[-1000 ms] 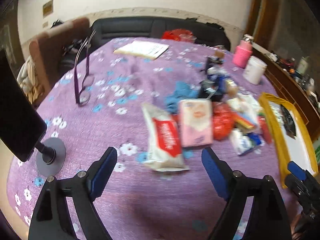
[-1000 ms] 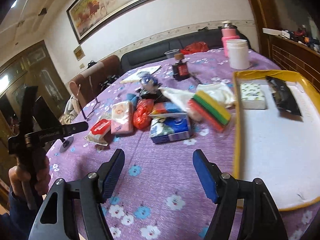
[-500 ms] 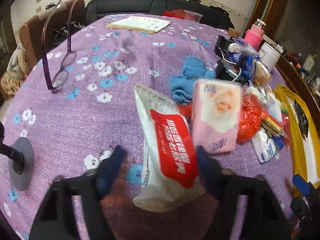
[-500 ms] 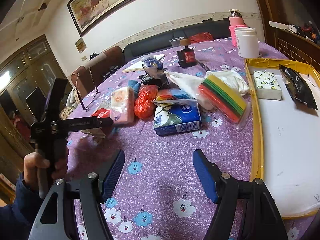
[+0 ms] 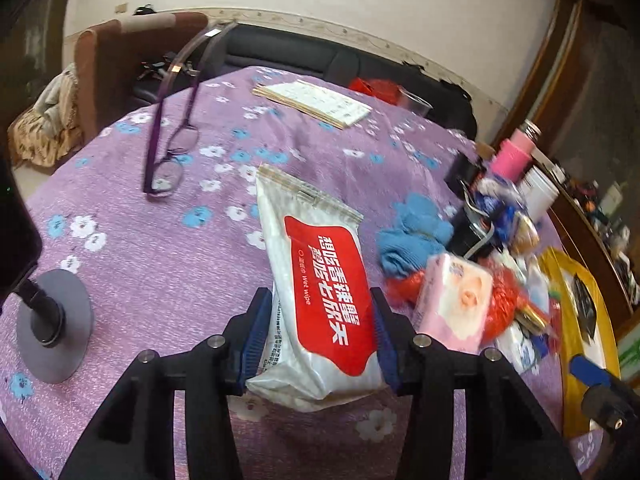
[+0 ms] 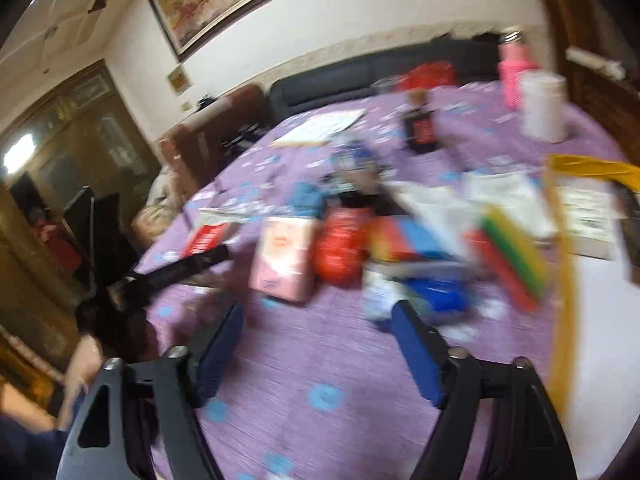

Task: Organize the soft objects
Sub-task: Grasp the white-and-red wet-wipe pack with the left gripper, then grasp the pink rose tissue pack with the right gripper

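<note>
A white wet wipe pack (image 5: pixel 320 272) with a red label lies on the purple flowered tablecloth. My left gripper (image 5: pixel 318 300) has it between its jaws, which are closing, and both blue pads press on its sides. In the blurred right wrist view the same pack (image 6: pixel 206 238) shows with the left gripper's black fingers (image 6: pixel 180 270) on it. My right gripper (image 6: pixel 318 312) hangs over bare cloth, its jaws opening with nothing between them. Beyond it lie a pink tissue pack (image 6: pixel 282 260), a red bag (image 6: pixel 340 248) and a blue and white tissue pack (image 6: pixel 424 292).
A yellow-rimmed tray (image 6: pixel 564 280) sits at the right with a tissue box in it. A blue cloth (image 5: pixel 416 236), purple glasses (image 5: pixel 168 160), a grey stand base (image 5: pixel 56 328), a notebook (image 5: pixel 316 102), a white jar (image 6: pixel 542 106) and a pink bottle (image 6: pixel 512 72) stand around.
My left gripper went forward to the wet wipe pack and closed around it. My right gripper swung left toward the pile, and its jaws stand a little wider.
</note>
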Demonstrator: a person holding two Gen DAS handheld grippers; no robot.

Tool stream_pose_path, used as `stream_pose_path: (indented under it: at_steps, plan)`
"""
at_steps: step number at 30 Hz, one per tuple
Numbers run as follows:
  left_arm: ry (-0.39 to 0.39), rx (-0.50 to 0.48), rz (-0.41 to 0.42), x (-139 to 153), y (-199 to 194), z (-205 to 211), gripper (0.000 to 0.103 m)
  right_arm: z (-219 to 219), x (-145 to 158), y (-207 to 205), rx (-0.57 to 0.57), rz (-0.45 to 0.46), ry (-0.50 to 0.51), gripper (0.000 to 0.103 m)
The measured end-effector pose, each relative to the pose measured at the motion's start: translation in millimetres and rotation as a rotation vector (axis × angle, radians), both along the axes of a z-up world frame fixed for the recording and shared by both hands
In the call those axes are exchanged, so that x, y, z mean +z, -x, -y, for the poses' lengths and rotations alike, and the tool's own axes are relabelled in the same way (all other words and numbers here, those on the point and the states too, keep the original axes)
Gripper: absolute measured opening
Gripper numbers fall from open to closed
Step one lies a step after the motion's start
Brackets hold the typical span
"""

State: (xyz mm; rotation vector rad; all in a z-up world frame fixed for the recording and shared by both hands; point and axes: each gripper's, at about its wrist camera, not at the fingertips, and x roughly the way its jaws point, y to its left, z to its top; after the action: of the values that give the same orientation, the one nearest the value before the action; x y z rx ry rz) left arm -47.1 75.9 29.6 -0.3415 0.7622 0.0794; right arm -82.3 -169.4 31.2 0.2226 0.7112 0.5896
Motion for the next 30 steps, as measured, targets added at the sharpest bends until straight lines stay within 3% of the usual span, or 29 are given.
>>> stream_pose_path:
  at_steps: [8, 15, 16, 17, 18, 30]
  plan:
    - [-0.032, 0.067, 0.043, 6.1, 5.4, -8.8, 0.047, -69.5, -19.7, -51.0, 0.061, -0.132, 0.009, 0.085]
    - [-0.037, 0.075, 0.04, 5.6, 5.9, -9.8, 0.047, -99.1, -28.8, -84.8, 0.012, -0.121, 0.172, 0.085]
    - [-0.037, 0.073, 0.036, 5.1, 5.0, -9.4, 0.047, -101.7, -30.1, -86.5, 0.014, -0.116, 0.181, 0.08]
    - [-0.039, 0.07, 0.034, 4.8, 4.7, -8.8, 0.047, -103.2, -32.5, -86.1, 0.007, -0.101, 0.196, 0.057]
    - [-0.042, 0.069, 0.035, 4.8, 4.7, -8.3, 0.047, -104.0, -35.0, -85.3, 0.0, -0.085, 0.222, 0.054]
    - [-0.073, 0.056, 0.058, 8.0, 4.0, -1.2, 0.047, -71.1, -19.6, -60.7, 0.042, 0.034, 0.042, 0.051]
